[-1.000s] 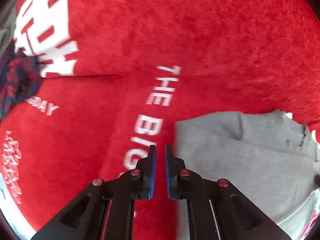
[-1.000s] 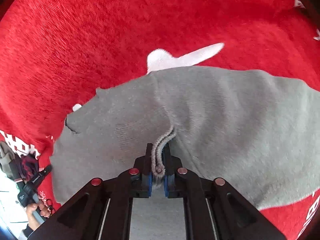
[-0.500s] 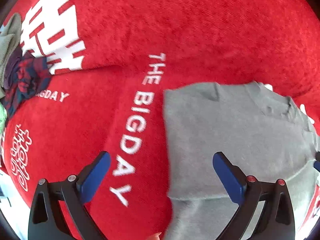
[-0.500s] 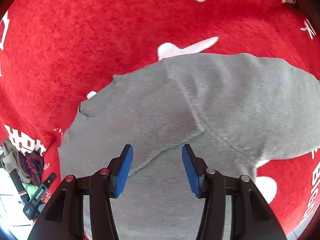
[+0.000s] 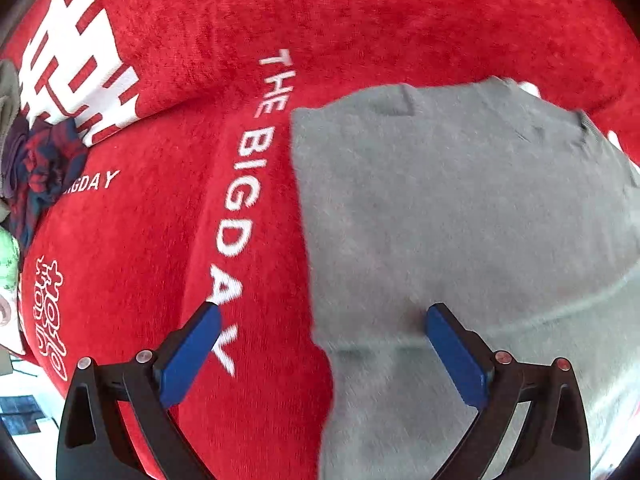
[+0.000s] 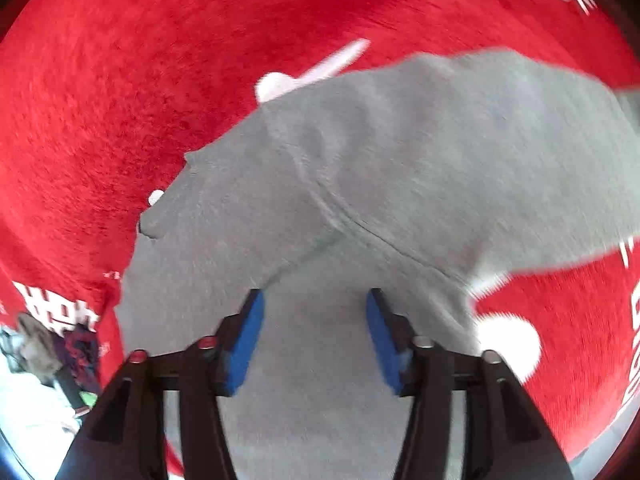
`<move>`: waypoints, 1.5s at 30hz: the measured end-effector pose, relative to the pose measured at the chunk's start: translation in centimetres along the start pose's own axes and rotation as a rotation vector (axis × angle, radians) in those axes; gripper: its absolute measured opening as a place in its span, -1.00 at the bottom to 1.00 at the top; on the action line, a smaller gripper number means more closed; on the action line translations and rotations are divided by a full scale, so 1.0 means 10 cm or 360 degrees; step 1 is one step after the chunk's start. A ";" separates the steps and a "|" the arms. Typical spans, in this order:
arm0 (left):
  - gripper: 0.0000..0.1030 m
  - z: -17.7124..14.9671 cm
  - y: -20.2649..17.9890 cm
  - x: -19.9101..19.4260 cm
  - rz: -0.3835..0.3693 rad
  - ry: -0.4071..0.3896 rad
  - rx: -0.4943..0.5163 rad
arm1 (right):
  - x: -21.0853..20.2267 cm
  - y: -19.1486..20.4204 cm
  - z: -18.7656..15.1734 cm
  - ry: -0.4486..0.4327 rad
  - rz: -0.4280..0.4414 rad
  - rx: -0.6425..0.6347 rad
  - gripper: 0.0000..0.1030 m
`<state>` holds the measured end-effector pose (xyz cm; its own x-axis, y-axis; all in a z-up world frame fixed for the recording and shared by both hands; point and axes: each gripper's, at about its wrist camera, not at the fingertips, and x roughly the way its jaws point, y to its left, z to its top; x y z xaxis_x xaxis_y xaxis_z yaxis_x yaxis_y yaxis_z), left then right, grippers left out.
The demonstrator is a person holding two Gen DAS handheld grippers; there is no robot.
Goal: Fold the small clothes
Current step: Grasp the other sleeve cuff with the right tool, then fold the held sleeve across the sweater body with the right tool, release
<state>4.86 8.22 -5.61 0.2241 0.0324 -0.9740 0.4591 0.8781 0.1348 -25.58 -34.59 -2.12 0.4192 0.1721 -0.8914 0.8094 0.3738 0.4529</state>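
Note:
A small grey knit garment (image 5: 460, 208) lies flat on a red cloth (image 5: 360, 20) with white lettering. It also shows in the right wrist view (image 6: 420, 168), with a folded layer lying across it. My left gripper (image 5: 320, 316) is open and empty, hovering over the garment's left edge. My right gripper (image 6: 314, 300) is open and empty, above the garment's near part.
A heap of other clothes, dark blue and red (image 5: 36, 168), lies at the cloth's left edge. It also shows in the right wrist view (image 6: 76, 348). White lettering "THE BIGDAY" (image 5: 248, 184) runs beside the garment. A pale floor shows past the cloth's edge (image 6: 32, 412).
Both grippers opened. The right one let go of the grey garment's fold. Both have drawn back a little, and the garment now lies flat.

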 end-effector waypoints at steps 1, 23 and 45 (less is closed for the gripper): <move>1.00 -0.02 -0.04 -0.05 -0.0013 0.0006 0.0019 | -0.04 -0.07 -0.03 0.0006 0.0016 0.0034 0.21; 1.00 -0.20 -1.94 -0.43 -0.0330 0.0133 0.0395 | -1.05 -2.11 -0.05 -0.0416 0.0113 0.0869 0.26; 1.00 -0.25 -2.71 -0.50 -0.0491 0.0160 0.0428 | -0.97 -3.07 0.51 -0.0705 0.0501 0.1387 0.21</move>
<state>-10.85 -14.50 -4.84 -0.0380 -0.1544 -0.9873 0.7026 0.6984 -0.1363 -52.38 -52.40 -7.24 0.6352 -0.2699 -0.7237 0.5800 -0.4521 0.6777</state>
